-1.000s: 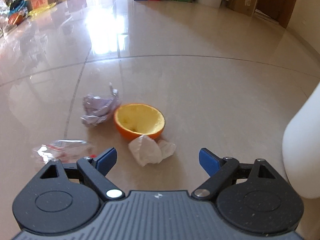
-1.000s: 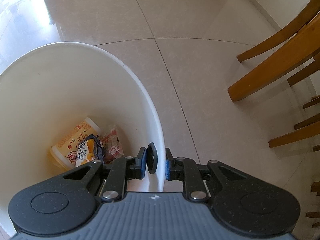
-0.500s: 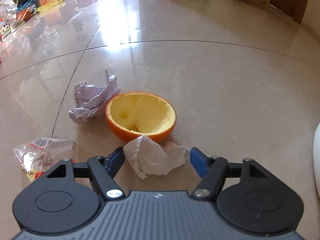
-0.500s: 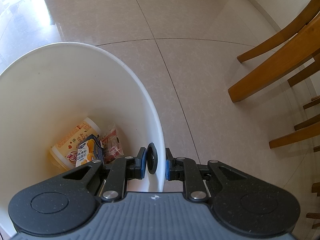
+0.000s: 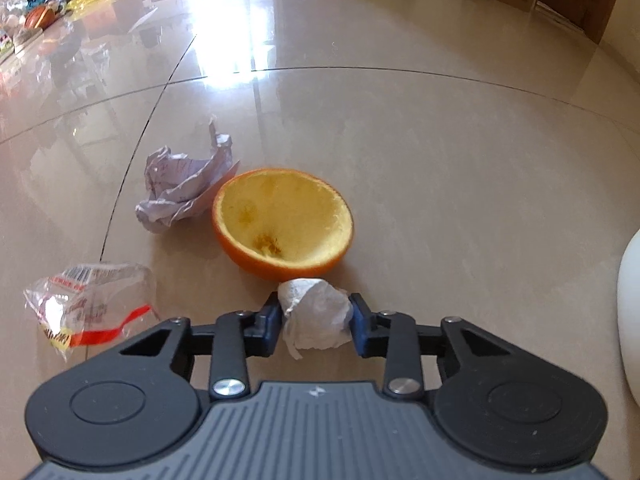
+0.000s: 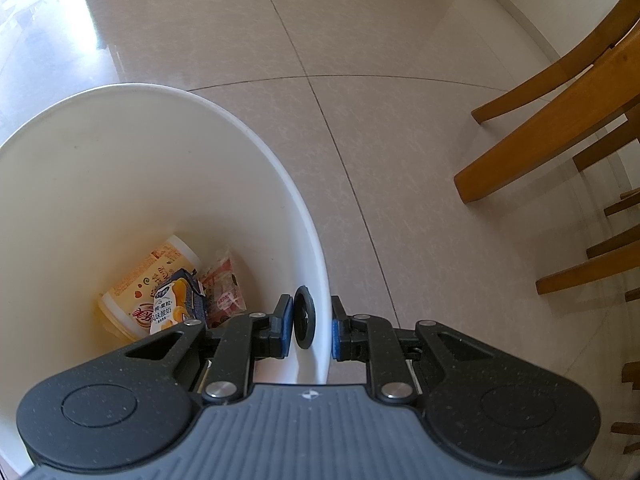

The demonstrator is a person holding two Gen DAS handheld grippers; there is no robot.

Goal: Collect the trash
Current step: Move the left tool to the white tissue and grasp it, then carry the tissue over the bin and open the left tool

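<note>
1. Four pieces of trash are seen on the floor (image 5: pixel 460 152) in the left wrist view: a crumpled white tissue (image 5: pixel 316 314), an orange peel half (image 5: pixel 282 226) just behind it, a ball of crumpled paper (image 5: pixel 186 184) touching the peel's left side, and a clear plastic wrapper (image 5: pixel 86 304) lying apart to the left.
2. The left gripper (image 5: pixel 316 322) is being closed: its jaws are closing with the tissue between them, and the blue pads are already seen against the tissue's two sides.
3. Compared with a second earlier, when the jaws stood wide open short of the tissue, the gripper has been brought forward and down around it. A lift is judged to be the next step.
4. The right gripper (image 6: pixel 308 326) is clamped on the wall of the white bin (image 6: pixel 120 184), at its black grommet (image 6: pixel 303 318), unchanged from the earlier frame. A yellow cup (image 6: pixel 148 280), a milk carton (image 6: pixel 176 304) and a wrapper (image 6: pixel 224 288) already lie inside.
</note>
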